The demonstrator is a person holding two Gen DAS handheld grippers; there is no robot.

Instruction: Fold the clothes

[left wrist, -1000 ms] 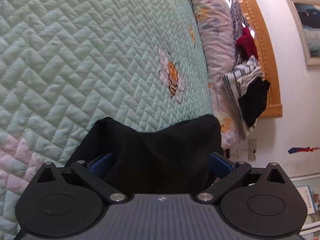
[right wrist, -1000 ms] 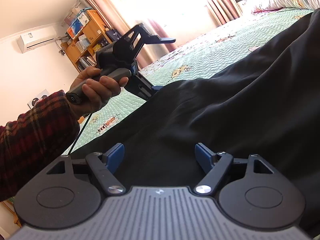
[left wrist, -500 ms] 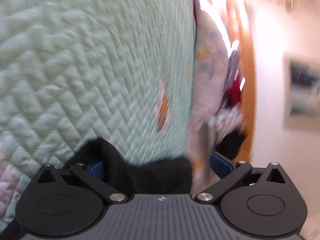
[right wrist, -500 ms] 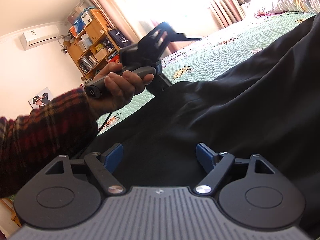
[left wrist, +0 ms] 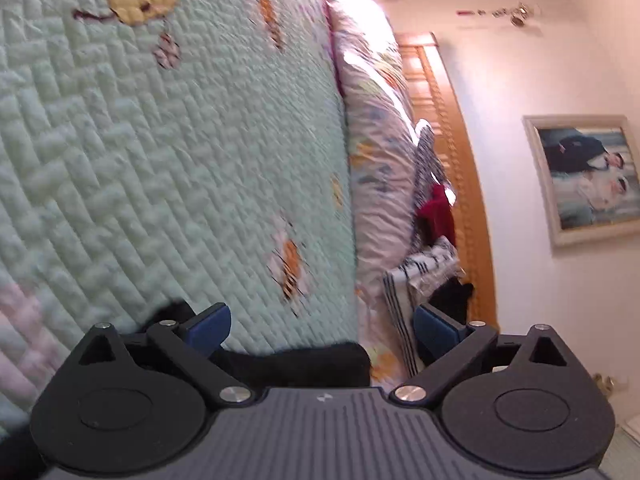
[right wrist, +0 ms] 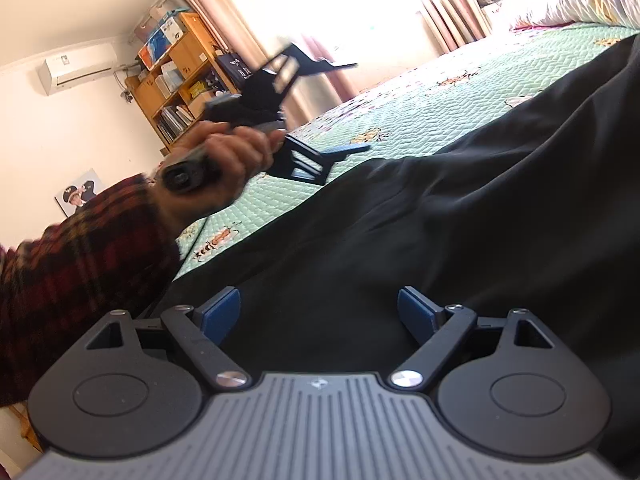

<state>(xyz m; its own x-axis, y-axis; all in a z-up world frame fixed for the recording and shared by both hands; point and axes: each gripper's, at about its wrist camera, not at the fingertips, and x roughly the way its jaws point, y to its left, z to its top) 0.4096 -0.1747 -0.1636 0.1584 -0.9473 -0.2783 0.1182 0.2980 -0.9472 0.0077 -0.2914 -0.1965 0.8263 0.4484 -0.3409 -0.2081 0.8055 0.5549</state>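
Jaws: left gripper (left wrist: 322, 326) spread, holding nothing; right gripper (right wrist: 319, 314) spread over the black garment (right wrist: 460, 240). Garment: spread on the green quilt (left wrist: 160, 160), wrinkled. Risk: a shallow pinch may take one layer only, leaving a crooked fold.

Green quilt (left wrist: 168, 168), framed picture (left wrist: 584, 178) on wall, wooden bookshelf (right wrist: 176, 80), air conditioner (right wrist: 78, 68)

A black garment (right wrist: 460, 232) is being seen spread in soft folds across the green quilted bed (right wrist: 420, 116).
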